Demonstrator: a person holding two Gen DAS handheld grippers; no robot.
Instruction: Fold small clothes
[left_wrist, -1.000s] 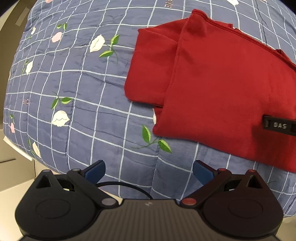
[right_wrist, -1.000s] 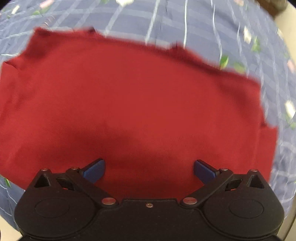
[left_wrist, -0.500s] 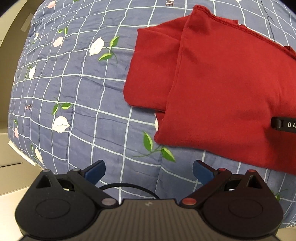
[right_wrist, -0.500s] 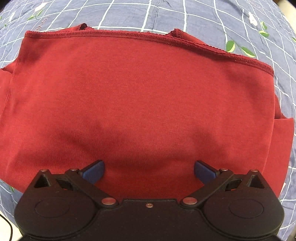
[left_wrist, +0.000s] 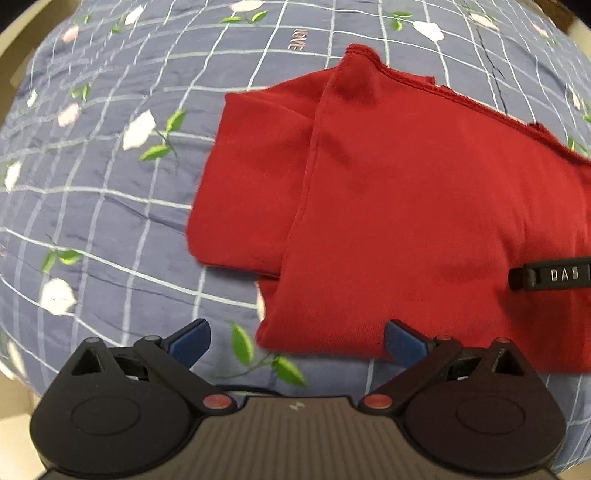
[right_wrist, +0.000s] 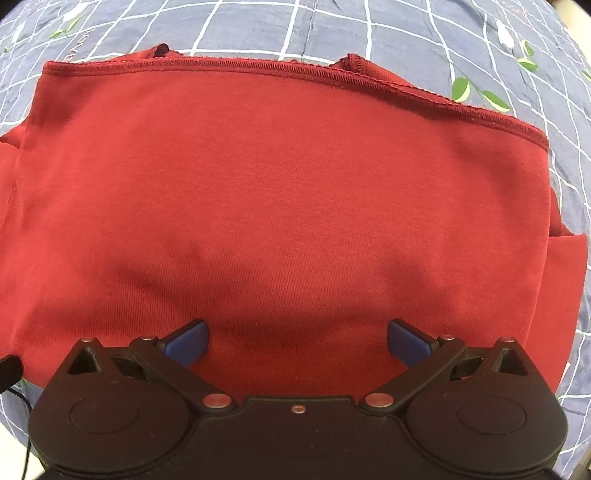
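Tools first: the left tool (left_wrist: 297, 341) has its blue-padded fingers (left_wrist: 190, 341) spread wide with nothing between them, low over the near-left corner of a folded red garment (left_wrist: 406, 221); one pad sits over the bare quilt, the other over the cloth's near edge, though contact cannot be told. The right tool (right_wrist: 297, 341) is likewise spread wide and empty, its pads (right_wrist: 408, 343) over the garment (right_wrist: 277, 206) near its front edge, casting a soft shadow on the knit. From the left wrist view, the garment lies flat as a rough rectangle, with a narrower folded layer sticking out from under its left side, and a stitched hem along the far edge. A black part lettered "DAS" (left_wrist: 550, 277) reaches in at the right edge over the cloth. Under everything lies a blue quilt (left_wrist: 110, 206) with a white grid, white and pink flowers, green leaves and the word "LOVE" (left_wrist: 295, 40). A thin black cable (right_wrist: 20, 417) shows at the lower left of the right wrist view.
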